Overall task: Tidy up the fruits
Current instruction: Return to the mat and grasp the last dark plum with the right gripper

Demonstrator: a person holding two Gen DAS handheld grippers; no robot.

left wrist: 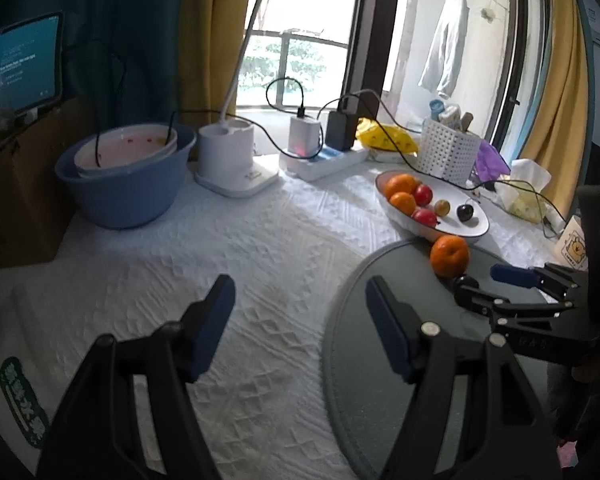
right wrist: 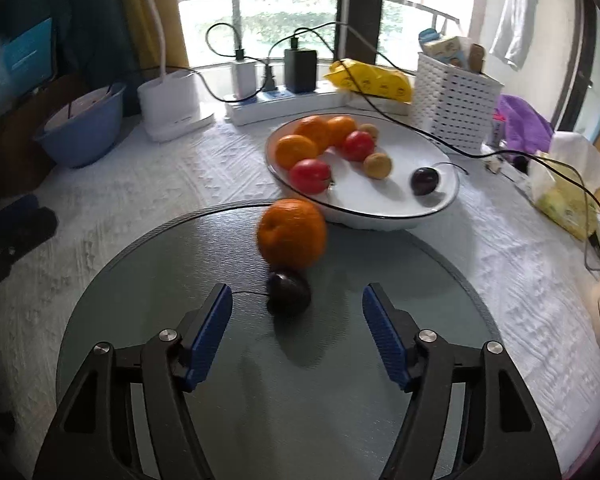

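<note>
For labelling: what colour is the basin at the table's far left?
Blue basin; clearest in the left wrist view.

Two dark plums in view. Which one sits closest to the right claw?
The dark plum on the grey round mat, just ahead of the open right claw beside the loose orange. The other plum lies in the white dish.

A blue basin (left wrist: 120,196) holds a pale bowl (left wrist: 126,148). Nearby stands a white perforated basket (left wrist: 448,152) (cables cross the quilted cloth (left wrist: 220,248)).
</note>
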